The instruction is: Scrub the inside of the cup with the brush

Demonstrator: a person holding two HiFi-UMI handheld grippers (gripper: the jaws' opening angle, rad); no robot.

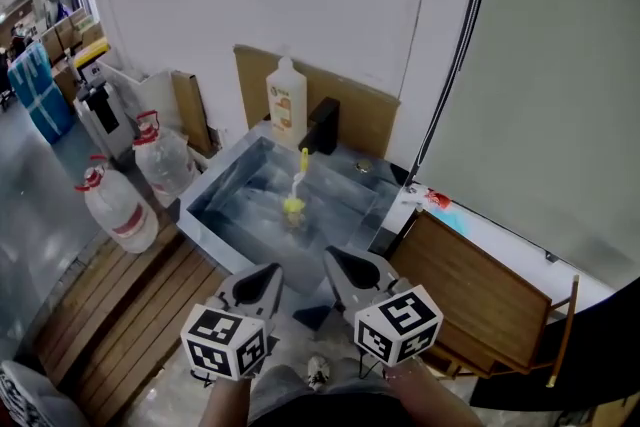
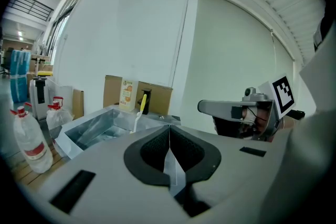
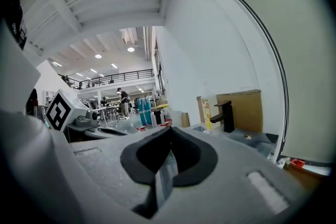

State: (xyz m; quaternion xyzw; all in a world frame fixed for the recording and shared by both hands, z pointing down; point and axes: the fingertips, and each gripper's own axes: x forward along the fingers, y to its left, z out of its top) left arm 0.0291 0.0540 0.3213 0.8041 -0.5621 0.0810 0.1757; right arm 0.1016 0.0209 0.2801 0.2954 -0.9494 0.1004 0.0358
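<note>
Left tongs (image 1: 264, 277): shut, pads pressed together, nothing held between them.
Right tongs (image 1: 346, 265): likewise shut and empty, carried just beside the left pair at much the same height.
Sink (image 1: 228, 177): a steel basin, set ahead of both tongs and below them, well apart from the tips.
Brush (image 1: 298, 177): a white and yellow handle is seen standing upright inside the sink, ahead of the gap between the two pairs, nearer the far wall of the basin.
Cup (image 1: 292, 212): not clearly made out; a pale, clear shape at the foot of the brush is probably the cup, with the brush stood in it.
Beyond the brush: a black tap (image 1: 322, 125) and a soap bottle (image 1: 287, 102) are placed at the back of the sink.
Step judged: the approach; neither task thing is touched yet.
Risk, shut pads: if the tongs are not opened before arrival, the brush could be knocked over and the cup tipped with it.
Risk, cup: clear walls on smooth steel may be misjudged, so the cup could be pinched off-centre and made to slide.
Risk, tap: it could be struck if the brush is overshot.
</note>
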